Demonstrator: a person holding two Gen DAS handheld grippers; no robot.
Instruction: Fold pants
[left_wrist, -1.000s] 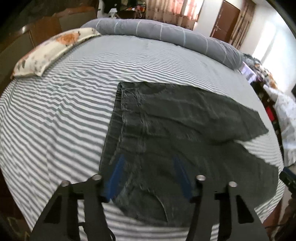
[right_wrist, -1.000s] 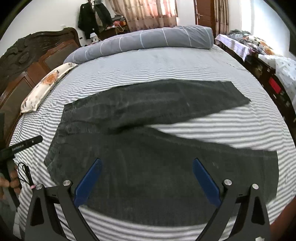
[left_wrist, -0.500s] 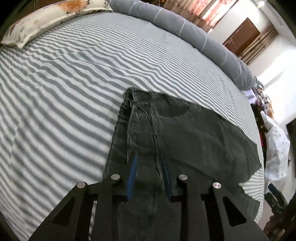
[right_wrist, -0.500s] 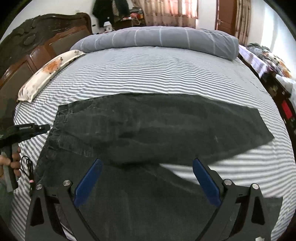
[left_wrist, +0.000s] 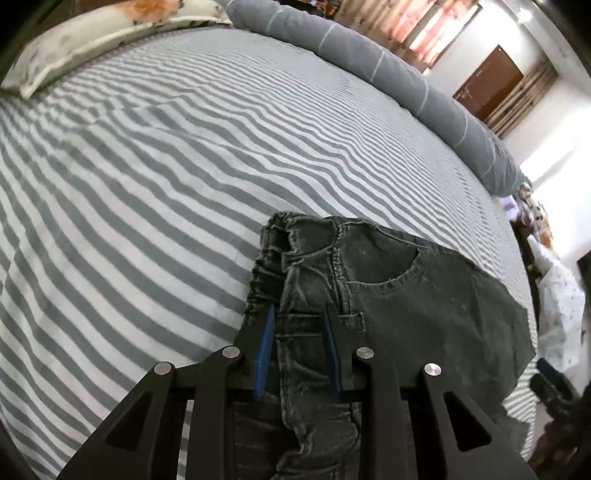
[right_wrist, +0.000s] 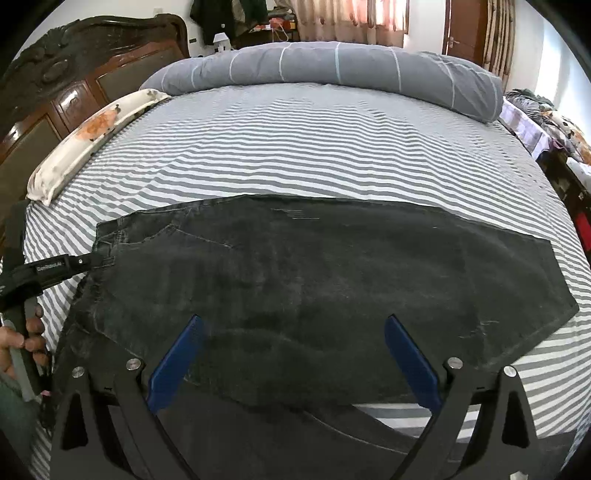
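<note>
left wrist view: nearest the lens, the left hand-held gripper (left_wrist: 297, 345) has its blue pads drawn in on a bunched ridge of the waistband of the pants (left_wrist: 399, 295), pinching the denim. beyond it, the garment lies on the striped bed (left_wrist: 166, 177), front pocket uppermost. in the right wrist view, the right hand-held gripper (right_wrist: 291, 360) stands wide apart above the legs, holding nothing. further off lie the floral pillow (right_wrist: 92, 136) and the rolled grey duvet (right_wrist: 332, 66). progress judged early: the legs appear to lie partly one over the other, and the lengthwise and crosswise folds remain. against the frame a second ago, the left jaws have closed from wide to clamped on the waistband, and the split between the legs is less exposed.
</note>
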